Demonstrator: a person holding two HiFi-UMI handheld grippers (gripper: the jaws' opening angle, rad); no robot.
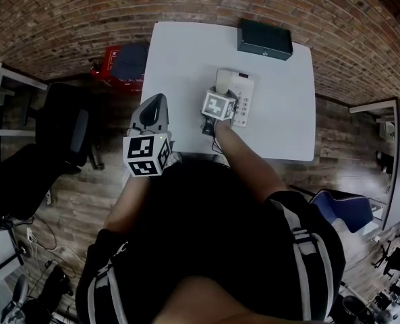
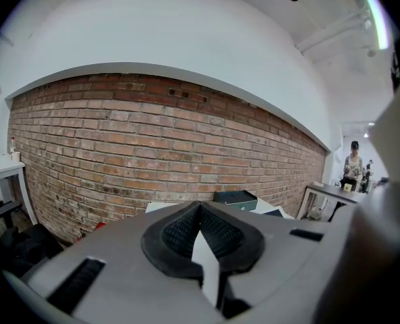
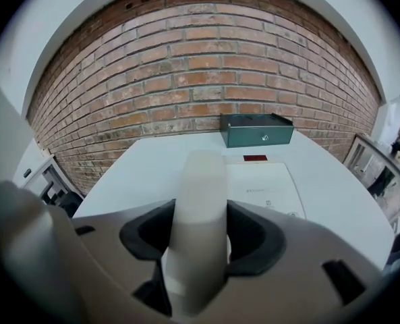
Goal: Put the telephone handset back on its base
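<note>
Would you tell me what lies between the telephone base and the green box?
Only bare white table, as the head view shows.

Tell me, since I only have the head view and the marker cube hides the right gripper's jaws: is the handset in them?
Observer: Yes. The right gripper view shows the right gripper shut on the pale handset, a pad pressing each side.
Operator: Is it seated on the base?
Observer: I cannot tell. The handset covers the cradle side of the telephone base; only the base's flat panel and a small red rectangle show beside it.
Operator: And the left gripper?
Observer: The left gripper view shows the left gripper with its jaws together and nothing gripped.
</note>
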